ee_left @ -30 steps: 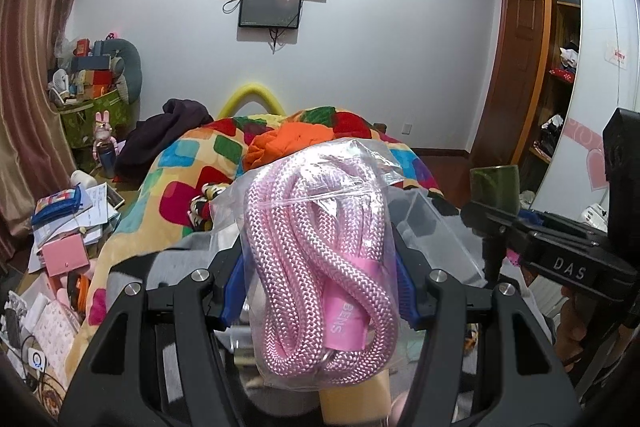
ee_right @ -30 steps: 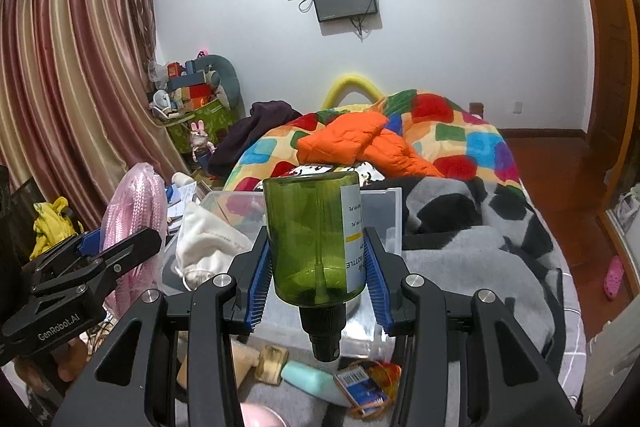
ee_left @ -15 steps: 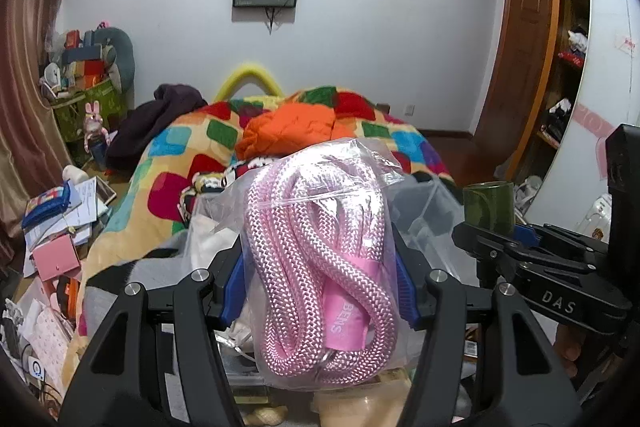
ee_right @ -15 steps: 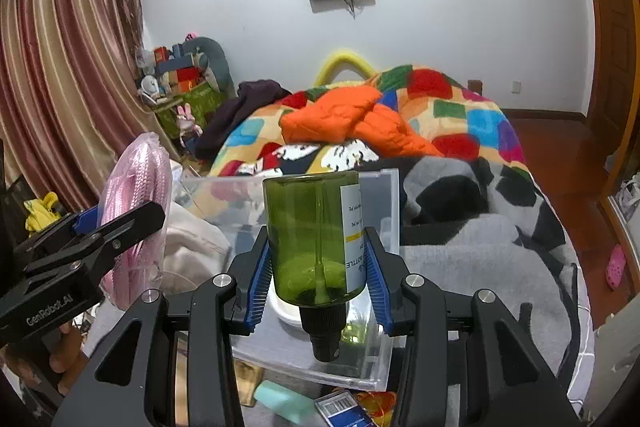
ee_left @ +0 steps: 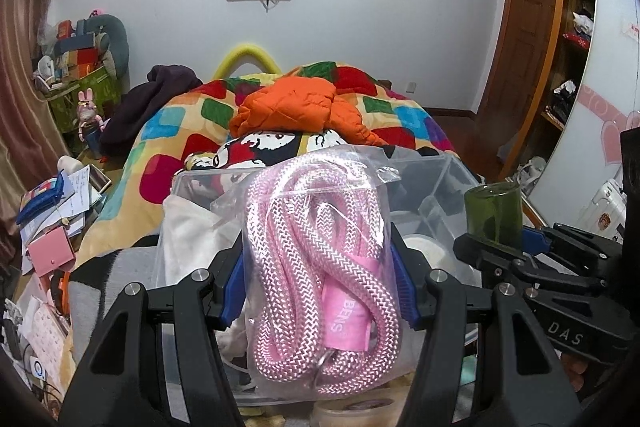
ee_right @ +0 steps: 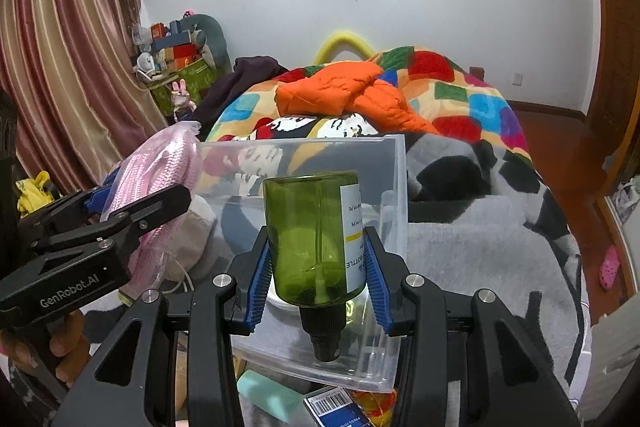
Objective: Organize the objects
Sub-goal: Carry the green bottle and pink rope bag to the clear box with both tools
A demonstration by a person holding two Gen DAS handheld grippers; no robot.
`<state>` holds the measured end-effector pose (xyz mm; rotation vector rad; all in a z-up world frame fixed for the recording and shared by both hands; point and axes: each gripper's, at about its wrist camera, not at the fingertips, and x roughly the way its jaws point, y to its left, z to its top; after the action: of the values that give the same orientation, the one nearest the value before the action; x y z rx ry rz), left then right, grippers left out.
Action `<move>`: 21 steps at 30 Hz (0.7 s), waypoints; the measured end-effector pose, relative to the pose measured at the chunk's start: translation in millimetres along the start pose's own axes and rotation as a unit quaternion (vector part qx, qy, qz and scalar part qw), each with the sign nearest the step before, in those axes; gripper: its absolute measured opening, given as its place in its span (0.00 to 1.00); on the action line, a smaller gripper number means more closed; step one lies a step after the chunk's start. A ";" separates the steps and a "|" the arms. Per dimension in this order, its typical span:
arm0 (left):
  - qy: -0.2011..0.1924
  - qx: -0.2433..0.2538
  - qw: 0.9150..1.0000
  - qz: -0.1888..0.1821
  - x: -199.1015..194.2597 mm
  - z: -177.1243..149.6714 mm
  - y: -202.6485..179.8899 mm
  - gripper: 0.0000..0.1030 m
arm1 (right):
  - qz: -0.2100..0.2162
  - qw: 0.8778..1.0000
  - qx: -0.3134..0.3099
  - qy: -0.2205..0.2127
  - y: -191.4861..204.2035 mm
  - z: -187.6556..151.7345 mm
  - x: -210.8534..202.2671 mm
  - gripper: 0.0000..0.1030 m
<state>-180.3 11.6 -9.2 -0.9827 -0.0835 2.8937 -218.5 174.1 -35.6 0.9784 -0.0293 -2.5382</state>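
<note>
My left gripper (ee_left: 318, 287) is shut on a clear bag of coiled pink rope (ee_left: 320, 267) and holds it over the near left part of a clear plastic bin (ee_left: 440, 171). My right gripper (ee_right: 318, 287) is shut on a green bottle (ee_right: 312, 239), held upside down with its black cap toward me, over the bin (ee_right: 396, 195). The bottle (ee_left: 494, 213) and right gripper (ee_left: 536, 259) show at the right of the left wrist view. The rope bag (ee_right: 160, 171) and left gripper (ee_right: 120, 219) show at the left of the right wrist view. White cloth (ee_left: 192, 239) and a white round thing (ee_left: 424, 247) lie in the bin.
The bin rests on a bed with a grey blanket (ee_right: 480, 239), a patchwork quilt (ee_left: 168, 131) and an orange jacket (ee_left: 296, 107). A teal block (ee_right: 272, 395) and a blue barcoded box (ee_right: 336, 407) lie near me. Papers (ee_left: 60, 203) clutter the left floor. A wardrobe (ee_left: 560, 47) stands right.
Both grippers have moved forward and down toward the bin with their loads. The bin now lies directly under the bottle and the rope bag.
</note>
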 end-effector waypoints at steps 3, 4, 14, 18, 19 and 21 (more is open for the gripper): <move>0.008 -0.001 1.000 -0.003 4.2 -1.3 0.0 0.58 | 0.002 1.000 -0.002 0.006 1.2 -1.3 2.8 0.38; 0.011 -0.001 1.000 -0.004 6.1 -1.9 0.0 0.57 | 0.000 1.000 -0.004 0.007 2.0 -1.8 3.8 0.38; 0.040 -0.013 0.999 -0.013 19.5 -6.7 4.5 0.57 | -0.027 0.999 -0.024 0.012 11.1 0.8 9.8 0.38; 0.055 -0.021 0.998 -0.018 25.5 -11.5 8.4 0.57 | -0.040 0.998 -0.037 0.015 16.2 0.9 14.2 0.38; 0.057 -0.022 0.998 -0.018 26.4 -13.2 9.3 0.57 | -0.045 0.998 -0.040 0.016 17.1 0.7 15.0 0.38; 0.058 -0.021 0.998 -0.016 26.1 -15.4 9.7 0.57 | -0.050 0.998 -0.046 0.017 19.0 0.3 17.0 0.38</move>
<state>-192.1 4.9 -38.0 -1.1423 -0.1517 2.8098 -222.9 150.1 -43.1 1.0093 0.1475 -2.5875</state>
